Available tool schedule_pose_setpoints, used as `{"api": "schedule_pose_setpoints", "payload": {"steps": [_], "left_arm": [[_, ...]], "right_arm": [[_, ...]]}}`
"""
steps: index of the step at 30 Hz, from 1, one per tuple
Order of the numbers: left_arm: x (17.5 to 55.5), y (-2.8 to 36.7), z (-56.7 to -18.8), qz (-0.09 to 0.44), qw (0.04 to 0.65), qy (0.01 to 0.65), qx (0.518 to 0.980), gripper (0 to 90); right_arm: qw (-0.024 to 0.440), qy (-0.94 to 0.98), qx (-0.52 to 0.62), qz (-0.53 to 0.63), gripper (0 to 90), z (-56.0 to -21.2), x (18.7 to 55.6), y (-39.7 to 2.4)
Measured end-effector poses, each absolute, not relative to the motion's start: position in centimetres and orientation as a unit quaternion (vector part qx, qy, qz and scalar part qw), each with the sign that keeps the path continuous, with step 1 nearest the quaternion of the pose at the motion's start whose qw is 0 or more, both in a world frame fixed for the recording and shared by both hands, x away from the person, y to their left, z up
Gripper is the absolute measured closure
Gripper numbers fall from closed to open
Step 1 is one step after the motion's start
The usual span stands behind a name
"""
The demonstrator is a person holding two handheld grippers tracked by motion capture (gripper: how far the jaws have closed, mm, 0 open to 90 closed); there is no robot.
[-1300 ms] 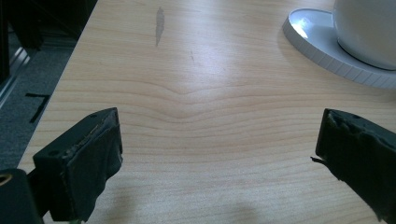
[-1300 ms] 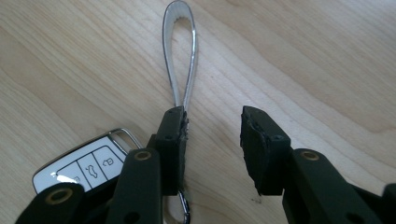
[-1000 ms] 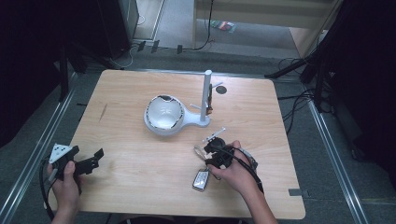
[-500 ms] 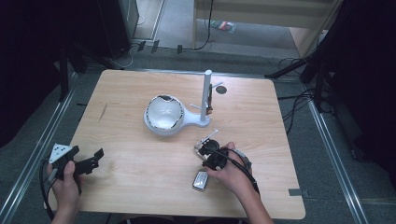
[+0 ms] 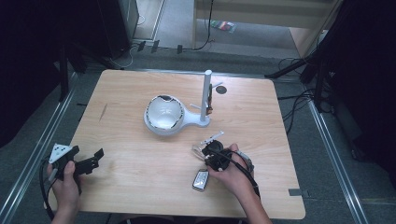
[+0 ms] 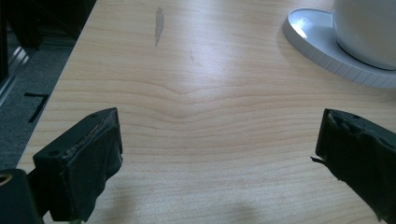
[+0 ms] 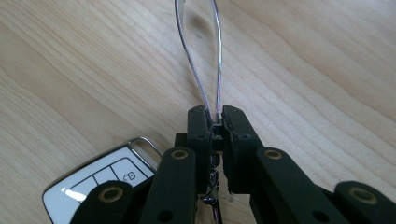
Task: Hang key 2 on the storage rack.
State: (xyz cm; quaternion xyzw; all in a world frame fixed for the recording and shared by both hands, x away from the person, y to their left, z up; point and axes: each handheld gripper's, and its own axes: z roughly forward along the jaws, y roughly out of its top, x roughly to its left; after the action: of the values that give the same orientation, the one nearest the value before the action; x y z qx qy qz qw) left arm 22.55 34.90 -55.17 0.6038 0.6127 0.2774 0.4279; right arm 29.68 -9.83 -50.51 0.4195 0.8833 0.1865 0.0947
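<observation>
Silver wire loop (image 7: pixel 201 56) pinched between right claw (image 7: pixel 214 122) jaws, clamped at loop's near end, rest of loop lying flat on wooden tabletop (image 7: pixel 303 60) toward 12 o'clock in right gripper view. Jaws just been closing, now tight on the wire. White key fob (image 7: pixel 100 184) with grey button outlines and chrome edge at 8 o'clock of claw tips, partly hidden under claw linkage. Cannot tell whether loop attached to fob.

High view: right claw (image 5: pixel 209 150) held by right hand (image 5: pixel 236 172) at roughly 5 o'clock of tabletop (image 5: pixel 126 186), pointed toward far edge. Key fob (image 5: pixel 201 180) flat on tabletop at 7 o'clock of the hand, just beside it. Small pale bits near claw tip, too small to identify.

Left claw (image 5: pixel 93 161) gripped in left hand (image 5: pixel 65 179) at 8 o'clock corner of tabletop, well apart from the fob. Left gripper view: jaws spread wide, nothing between them, bare wood underneath; dark stain (image 6: pixel 159 24) on wood at 11 o'clock.

White bowl-shaped stand (image 5: pixel 163 114) with flat round base near tabletop centre, upright white post (image 5: pixel 206 95) on same base at its 3 o'clock. Same base rim (image 6: pixel 327 51) seen at 1 o'clock in left gripper view. Small dark round mark (image 5: pixel 221 89) on tabletop just beyond the post at 1 o'clock.
</observation>
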Motion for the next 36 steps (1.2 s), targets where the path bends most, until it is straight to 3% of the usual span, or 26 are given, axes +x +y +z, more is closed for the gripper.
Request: {"api": "schedule_pose_setpoints", "payload": {"steps": [36], "left_arm": [[22.6,34.9,-55.2,0.277,0.427,0.614,0.604,0.8]], "right_arm": [[0.172,0.82,0.426,0.341,83.7,-45.1,28.0,-10.5]]}}
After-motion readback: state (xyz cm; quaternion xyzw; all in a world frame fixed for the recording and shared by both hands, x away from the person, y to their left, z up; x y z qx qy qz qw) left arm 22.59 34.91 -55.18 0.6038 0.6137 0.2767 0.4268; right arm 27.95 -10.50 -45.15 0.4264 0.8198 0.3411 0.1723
